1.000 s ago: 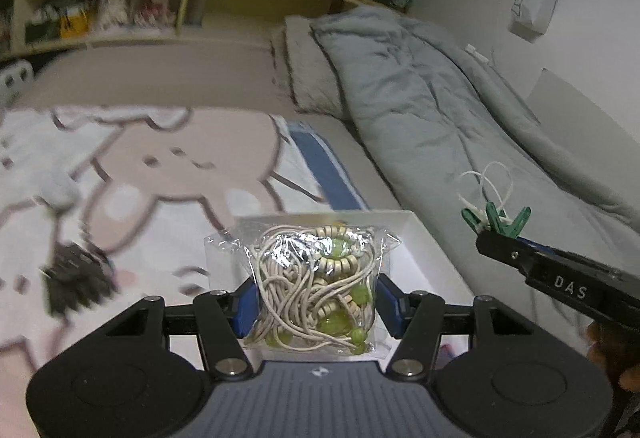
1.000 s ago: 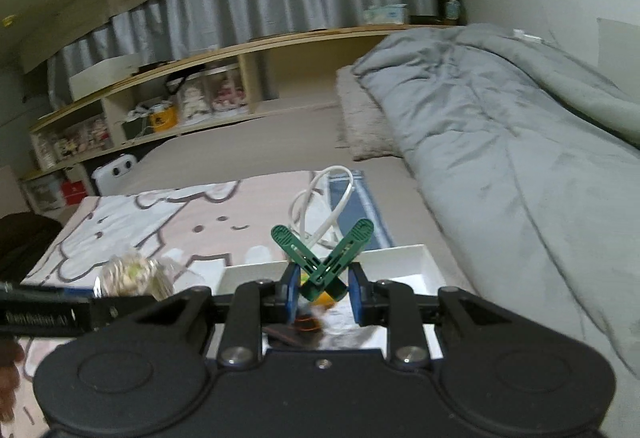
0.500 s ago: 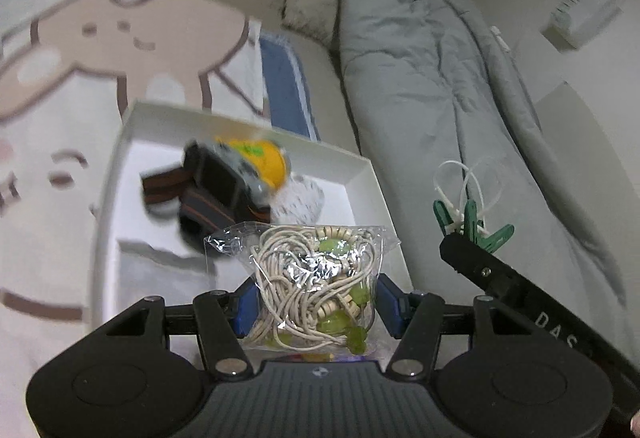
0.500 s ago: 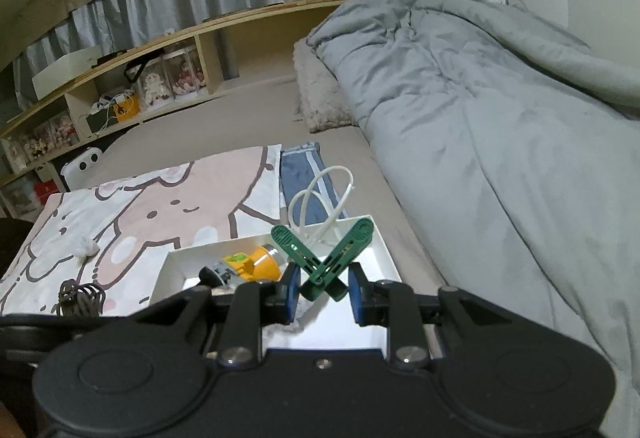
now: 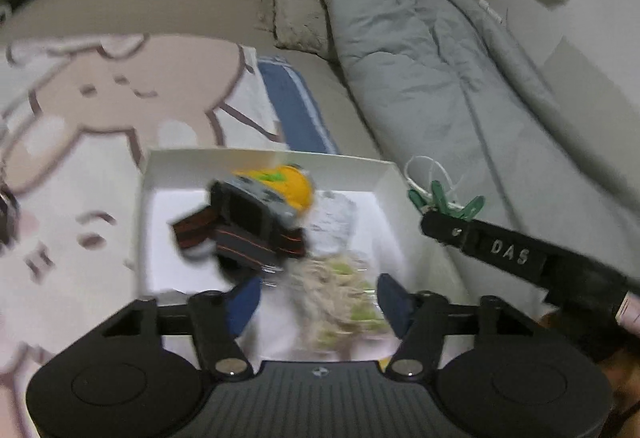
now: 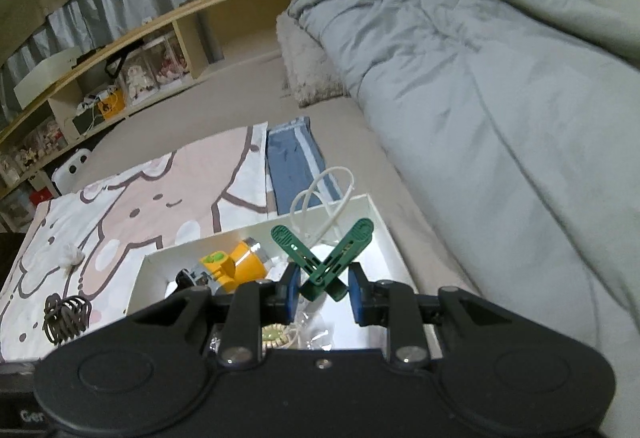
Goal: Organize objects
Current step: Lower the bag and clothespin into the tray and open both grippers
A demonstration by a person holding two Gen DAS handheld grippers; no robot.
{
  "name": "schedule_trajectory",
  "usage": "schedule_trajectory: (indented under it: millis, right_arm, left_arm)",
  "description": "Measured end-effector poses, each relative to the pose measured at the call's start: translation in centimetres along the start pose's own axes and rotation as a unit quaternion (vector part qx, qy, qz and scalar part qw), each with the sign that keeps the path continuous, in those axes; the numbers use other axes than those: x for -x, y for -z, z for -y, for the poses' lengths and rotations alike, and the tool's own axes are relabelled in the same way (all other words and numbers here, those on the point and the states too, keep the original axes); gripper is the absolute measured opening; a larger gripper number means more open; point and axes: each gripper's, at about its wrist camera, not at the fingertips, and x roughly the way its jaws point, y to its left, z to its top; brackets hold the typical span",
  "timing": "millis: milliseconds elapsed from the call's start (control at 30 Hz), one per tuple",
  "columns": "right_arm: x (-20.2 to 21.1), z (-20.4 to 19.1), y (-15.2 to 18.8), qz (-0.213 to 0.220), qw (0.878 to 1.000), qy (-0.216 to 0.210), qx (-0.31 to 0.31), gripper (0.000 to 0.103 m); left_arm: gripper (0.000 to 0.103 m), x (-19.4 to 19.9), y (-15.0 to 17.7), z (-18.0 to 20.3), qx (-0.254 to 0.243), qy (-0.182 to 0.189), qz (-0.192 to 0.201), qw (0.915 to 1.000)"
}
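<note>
The white box [image 5: 260, 158] sits on the bed, on the bear blanket [image 6: 120, 206], near the blanket's edge by the grey quilt [image 6: 480, 78]. Inside the box are a yellow thing [image 6: 236, 266] and a black thing with straps [image 5: 248, 226].

The left gripper [image 5: 320, 302] is over the near side of the box. Its jaws have just been closing a bit. The bag of beads [image 5: 340, 298] is between them. The bag is blurry and low down over the box floor. There is a gap between the bag and the left jaw, so the jaws do not look like they are squeezing it.

The right gripper [image 6: 324, 290] is over the box side near the quilt. Its jaws are narrow and pinch the green clip [image 6: 324, 262]. A white cord [image 6: 320, 194] loops up from the clip.

A black hair clip [image 6: 66, 318] lies on the blanket, well apart from the box.
</note>
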Motion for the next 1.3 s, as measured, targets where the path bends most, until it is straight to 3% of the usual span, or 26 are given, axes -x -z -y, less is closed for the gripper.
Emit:
schedule_trajectory:
  millis: [100, 167, 400, 533, 733, 933, 1100, 1300]
  right_arm:
    - [-0.5, -0.4, 0.3, -0.010, 1.000, 0.007, 0.008, 0.029]
    - [-0.6, -0.4, 0.3, -0.009, 1.000, 0.018, 0.006, 0.053]
    - [0.8, 0.7, 0.0, 0.007, 1.000, 0.007, -0.025, 0.047]
    - [0.4, 1.3, 0.1, -0.007, 0.999, 0.014, -0.035, 0.035]
    - [-0.4, 1.2, 0.5, -0.029, 0.999, 0.018, -0.028, 0.032]
    - [-0.5, 1.0, 0.5, -0.032, 0.999, 0.018, -0.025, 0.032]
    - [-0.2, 0.9, 0.6, -0.032, 0.999, 0.016, -0.030, 0.032]
    - [1.3, 0.4, 0.7, -0.020, 0.999, 0.020, -0.024, 0.032]
  left_arm:
    - [0.044, -0.7, 0.0, -0.8, -0.002, -0.002, -0.012, 0.9999]
    - [0.036, -1.4, 0.1, -1.0, 0.004, 0.005, -0.021, 0.9998]
    - [0.026, -4.4, 1.3, 0.8, -0.028, -0.001, -0.048, 0.9984]
    - [0.026, -5.8, 1.4, 1.8, -0.053, -0.013, -0.054, 0.9971]
    - [0.026, -6.8, 1.4, 2.9, -0.088, -0.025, -0.067, 0.9935]
    - [0.027, -5.6, 0.6, 2.7, -0.085, -0.022, -0.063, 0.9942]
    - [0.053, -3.4, -0.4, 2.5, -0.085, -0.023, -0.043, 0.9952]
    - [0.070, -0.8, -1.2, 1.7, -0.089, -0.037, -0.025, 0.9950]
